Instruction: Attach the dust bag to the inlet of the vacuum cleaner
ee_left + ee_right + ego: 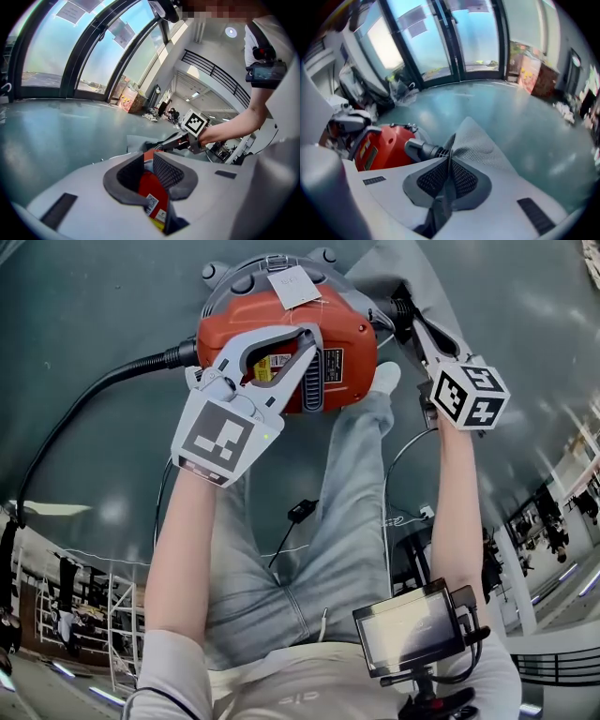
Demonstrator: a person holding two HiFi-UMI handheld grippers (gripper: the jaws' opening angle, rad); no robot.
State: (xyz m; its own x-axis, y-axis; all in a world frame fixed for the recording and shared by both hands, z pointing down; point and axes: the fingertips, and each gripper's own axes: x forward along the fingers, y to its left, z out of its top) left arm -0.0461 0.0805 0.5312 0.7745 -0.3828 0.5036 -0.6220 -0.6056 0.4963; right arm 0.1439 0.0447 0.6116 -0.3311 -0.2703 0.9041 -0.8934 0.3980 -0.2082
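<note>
The right gripper, pressed together on the edge of the bag at frame centre, is nearer the inlet, whose tube lies just left of its tips and points toward the bag, while the left gripper clamps the vacuum.

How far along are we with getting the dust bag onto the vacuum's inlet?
Done: the left gripper braces the red vacuum cleaner, its housing between the jaws. In hand: the right gripper is shut on the grey mesh dust bag, whose pinched edge sits right at the black ribbed inlet tube. Remaining: seating the bag's mouth over that tube; I cannot see it fitted yet.
</note>
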